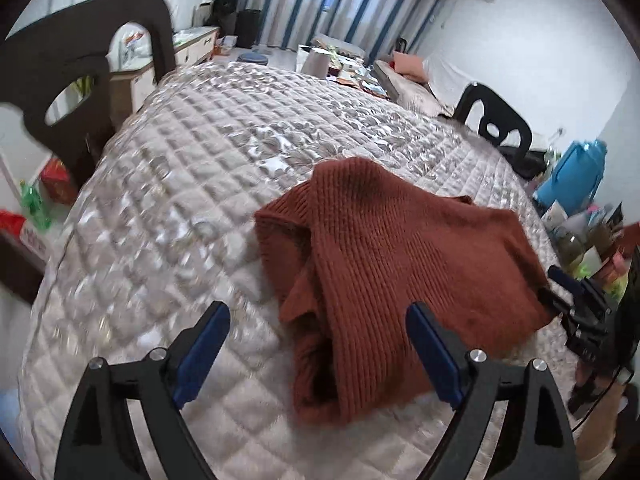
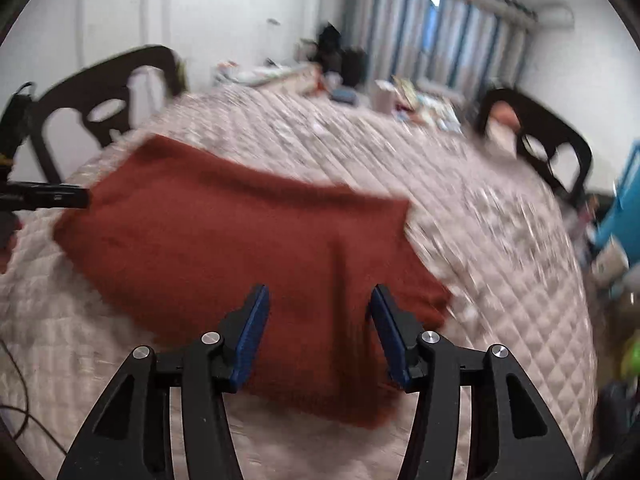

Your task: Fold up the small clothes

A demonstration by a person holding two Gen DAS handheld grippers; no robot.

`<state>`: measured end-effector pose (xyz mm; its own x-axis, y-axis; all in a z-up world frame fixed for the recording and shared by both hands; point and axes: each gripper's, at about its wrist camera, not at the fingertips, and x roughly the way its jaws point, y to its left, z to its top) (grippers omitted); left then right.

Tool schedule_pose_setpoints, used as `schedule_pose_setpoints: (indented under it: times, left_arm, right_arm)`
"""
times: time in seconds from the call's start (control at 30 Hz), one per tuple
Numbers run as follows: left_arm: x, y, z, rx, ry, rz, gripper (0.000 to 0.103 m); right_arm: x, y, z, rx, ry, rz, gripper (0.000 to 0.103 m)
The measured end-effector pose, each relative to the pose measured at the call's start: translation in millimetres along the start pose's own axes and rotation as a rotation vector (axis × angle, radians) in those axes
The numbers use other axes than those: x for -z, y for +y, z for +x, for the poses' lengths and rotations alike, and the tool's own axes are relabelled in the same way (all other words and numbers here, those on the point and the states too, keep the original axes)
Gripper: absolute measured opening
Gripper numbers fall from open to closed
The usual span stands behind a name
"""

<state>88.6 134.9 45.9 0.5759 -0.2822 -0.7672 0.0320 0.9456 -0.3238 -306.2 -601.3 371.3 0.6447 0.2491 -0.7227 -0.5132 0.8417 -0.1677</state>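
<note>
Sweater (image 1: 384, 264) ahead-right of left gripper (image 1: 318, 322), long axis along its fingers; right gripper (image 2: 318, 304) directly over it, nearer. Both jaws apart, empty.

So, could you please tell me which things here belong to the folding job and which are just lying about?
Job:
- rust knit sweater
- quilted cover it lies on
- left gripper, open
- right gripper, open

Lying about:
- dark chair
- second chair
- blue jug
- green bottle

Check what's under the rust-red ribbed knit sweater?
The rust-red ribbed knit sweater lies partly folded on the silvery quilted cover. Only quilt shows around it; anything beneath it is hidden.
</note>
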Motion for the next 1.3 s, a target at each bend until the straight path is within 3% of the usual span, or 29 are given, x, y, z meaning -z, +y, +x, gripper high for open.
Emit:
schedule_pose_setpoints:
  times: [0.07,0.2,0.4,0.47,0.63,0.87,0.9,1.0,1.03,1.13,1.23,1.3]
  left_arm:
    - [5.3,5.6,-7.9,0.001,-0.006,-0.028,0.091]
    - [17.0,23.1,-22.4,0.033,-0.029,-0.119,0.091]
    - [28.0,43.0,-29.5,0.070,-0.037,-0.208,0.091]
    - [30.8,51.3,-29.3,0.095,-0.033,-0.253,0.091]
    - [37.1,63.1,-25.3,0.134,-0.016,-0.319,0.094]
    - [34.9,70.8,-8.2,0.267,0.031,-0.409,0.097]
    - [33.5,70.0,-5.1,0.292,0.039,-0.416,0.098]
    - [28.8,67.1,6.3,0.349,0.065,-0.445,0.100]
    - [27.0,65.1,10.2,0.358,0.073,-0.445,0.100]
    - [21.7,58.5,17.9,0.382,0.078,-0.451,0.101]
    - [16.2,48.9,26.8,0.473,0.103,-0.474,0.101]
    - [12.6,43.2,33.7,0.471,0.129,-0.462,0.101]
  right_arm:
    - [-5.6,24.2,-7.1,-0.071,-0.032,-0.045,0.055]
    - [-10.2,77.0,-9.9,-0.200,-0.066,-0.183,0.068]
    - [-14.4,150.5,12.5,-0.309,-0.039,-0.362,0.070]
    - [-15.9,165.9,23.4,-0.310,-0.030,-0.406,0.071]
    - [-12.6,205.5,58.3,-0.214,0.006,-0.571,0.071]
    - [-17.2,217.9,76.1,-0.127,0.019,-0.553,0.071]
    - [-17.5,219.0,76.8,-0.120,0.014,-0.552,0.069]
    - [-19.8,217.0,74.2,-0.092,0.004,-0.515,0.034]
    - [-25.0,213.0,75.2,-0.102,-0.002,-0.488,0.026]
    - [-31.1,200.5,73.7,-0.147,-0.012,-0.423,0.019]
    - [-31.2,193.2,70.4,-0.156,-0.036,-0.423,0.014]
    - [-30.4,193.1,68.6,-0.152,-0.052,-0.426,0.013]
